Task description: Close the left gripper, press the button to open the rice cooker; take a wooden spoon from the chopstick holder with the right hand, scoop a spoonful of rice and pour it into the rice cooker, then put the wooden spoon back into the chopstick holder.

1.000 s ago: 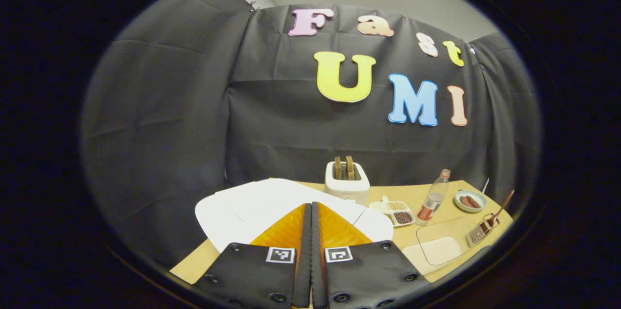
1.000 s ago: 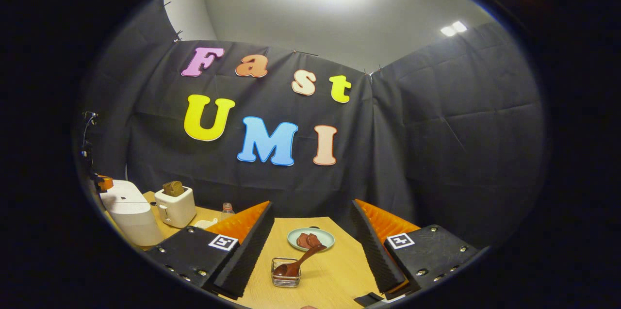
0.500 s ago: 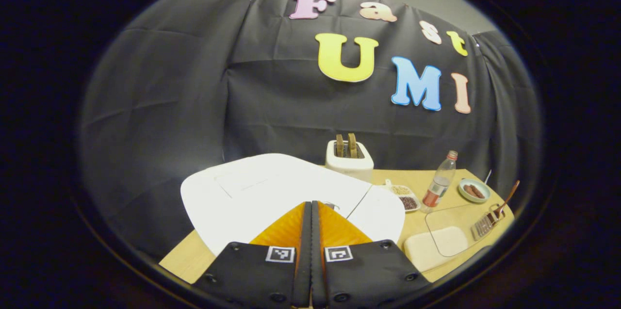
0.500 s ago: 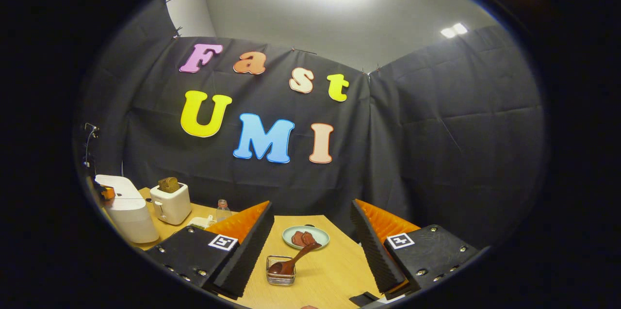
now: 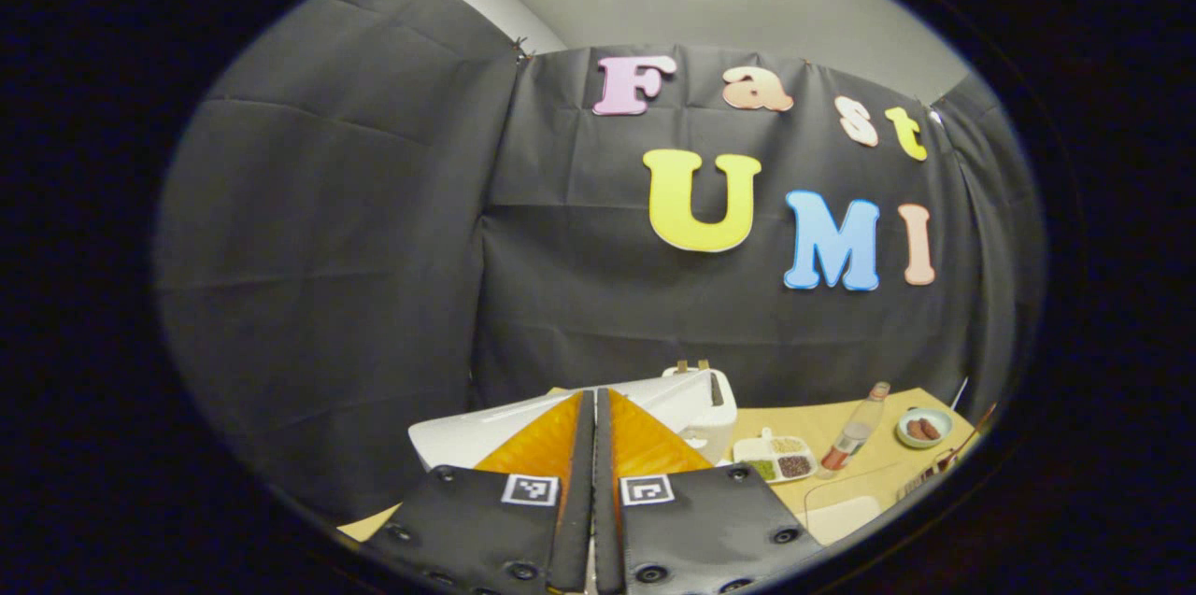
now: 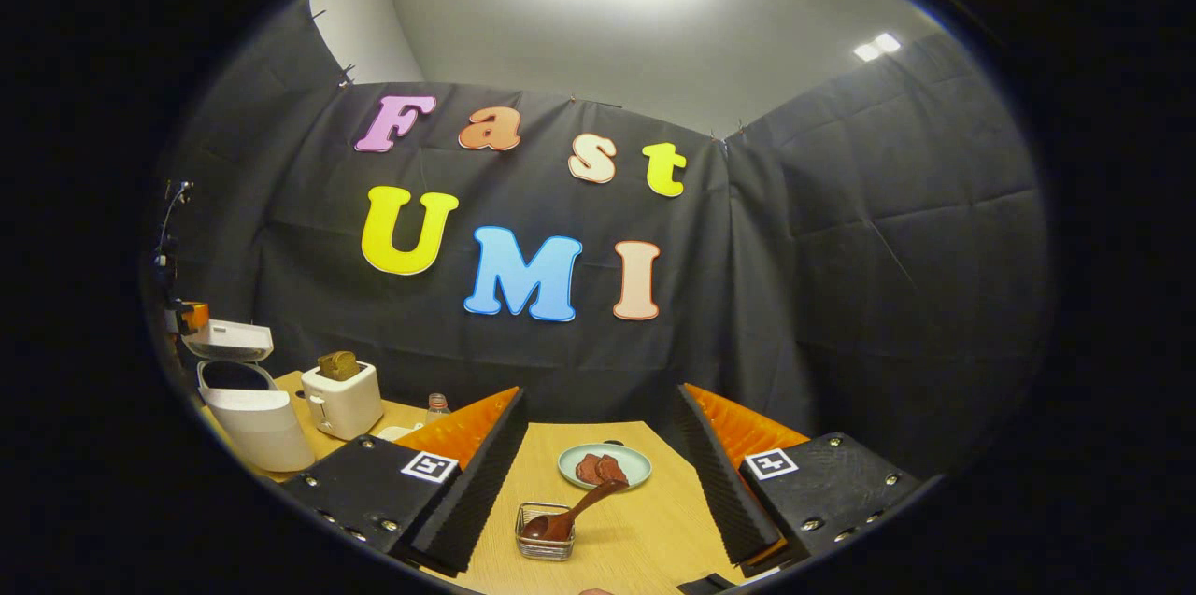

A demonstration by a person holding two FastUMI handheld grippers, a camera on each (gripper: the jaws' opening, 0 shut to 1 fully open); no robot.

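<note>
The white rice cooker (image 6: 254, 422) stands at the table's left end with its lid (image 6: 229, 340) swung up and the pot open. In the left gripper view the raised lid (image 5: 505, 422) shows nearly edge-on just behind my left gripper (image 5: 593, 401), which is shut with nothing in it. That gripper (image 6: 187, 315) shows by the lid in the right gripper view. My right gripper (image 6: 598, 403) hangs open above the table. Below it a wire chopstick holder (image 6: 547, 531) carries the wooden spoon (image 6: 581, 505), handle leaning right.
A white toaster (image 6: 344, 399) with bread stands beside the cooker. A divided dish of grains (image 5: 780, 460), a bottle (image 5: 852, 434) and a plate of brown pieces (image 6: 605, 464) stand on the wooden table (image 6: 654, 530). A see-through mat (image 5: 846, 511) lies near the front edge.
The rice cooker's lid has sprung from flat to raised. My left gripper has lifted with its view tilting up. The right gripper has barely moved.
</note>
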